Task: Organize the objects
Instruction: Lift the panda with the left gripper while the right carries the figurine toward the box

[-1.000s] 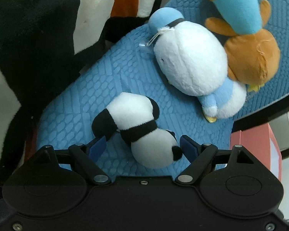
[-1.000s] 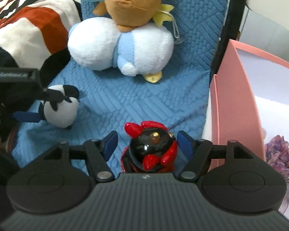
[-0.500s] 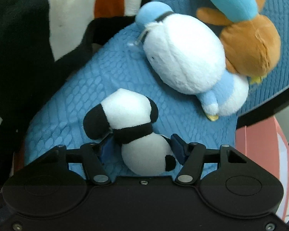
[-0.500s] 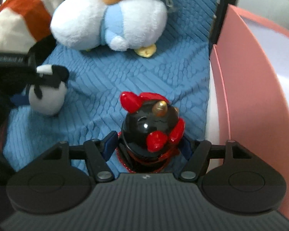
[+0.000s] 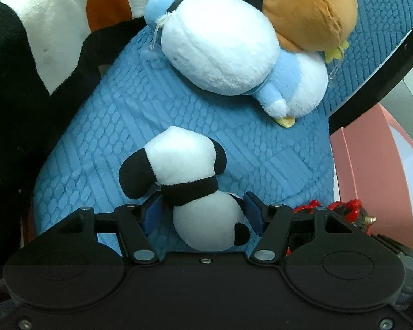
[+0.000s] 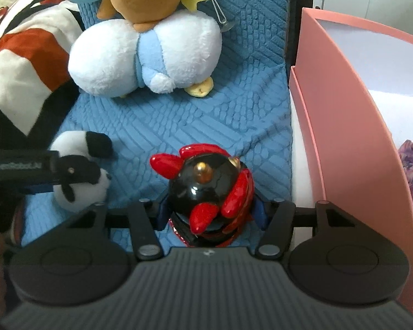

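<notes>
Right wrist view: left gripper (image 6: pixel 77 184) arm reads "GenRobot.AI", faintly.

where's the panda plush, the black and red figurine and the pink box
panda plush (image 5: pixel 206 220), left wrist view, on its white head.
black and red figurine (image 6: pixel 203 189), right wrist view, on its glossy black body.
pink box (image 6: pixel 352 126), right wrist view, on its near side wall.

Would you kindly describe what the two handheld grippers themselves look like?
Both grippers, left gripper and right gripper, share a matte black body with two round covers, silver pivot screws, black linkage arms and blue finger pads. The left gripper's side carries pale lettering. No cables or sleeves show.
</notes>
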